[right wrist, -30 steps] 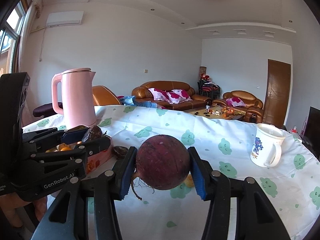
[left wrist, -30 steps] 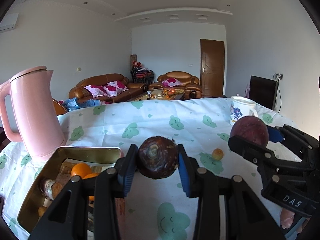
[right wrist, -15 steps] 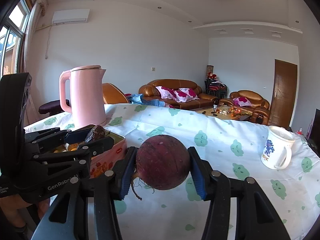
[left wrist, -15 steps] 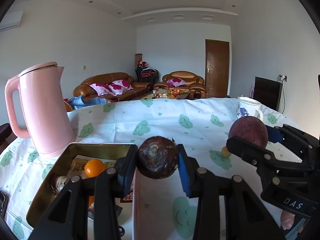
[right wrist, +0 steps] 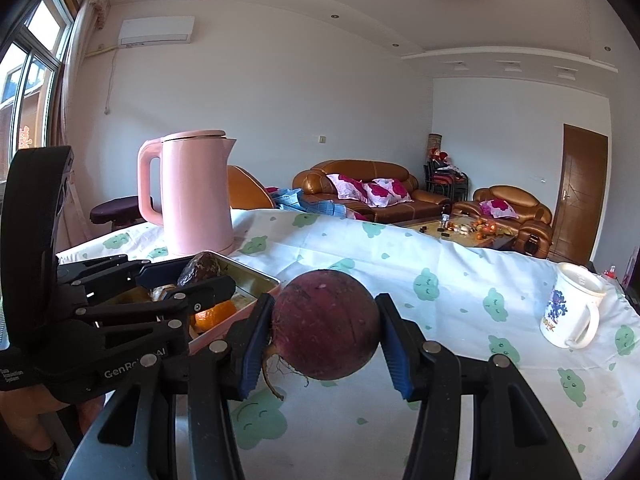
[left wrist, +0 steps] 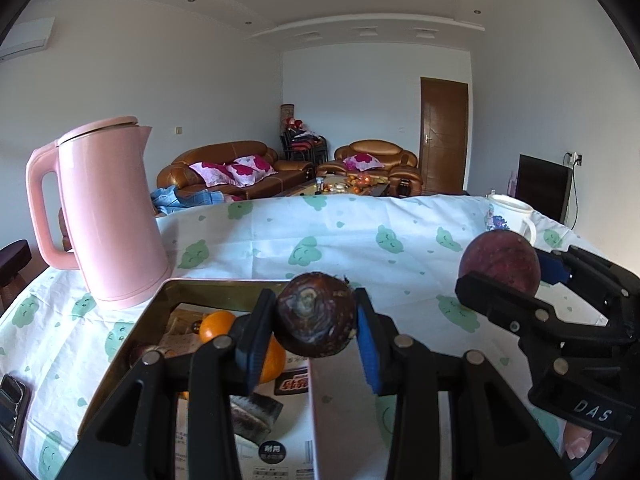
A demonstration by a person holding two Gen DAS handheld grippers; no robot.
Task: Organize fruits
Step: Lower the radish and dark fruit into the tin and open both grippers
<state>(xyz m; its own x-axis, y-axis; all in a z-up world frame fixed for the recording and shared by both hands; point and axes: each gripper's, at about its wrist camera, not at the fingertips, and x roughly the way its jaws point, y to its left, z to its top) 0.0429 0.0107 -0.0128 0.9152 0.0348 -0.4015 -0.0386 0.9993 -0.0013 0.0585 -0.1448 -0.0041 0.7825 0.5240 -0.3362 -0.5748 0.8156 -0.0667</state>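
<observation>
Gripping a dark brown, rough-skinned round fruit between its blue pads, my left gripper hangs over the right edge of the pink tin box, where an orange and other pieces lie on printed paper. My right gripper pinches a bigger, purplish-red round root with trailing rootlets above the cloud-patterned tablecloth, just right of the box. Behind the box stands a pink kettle; a floral mug sits far right.
</observation>
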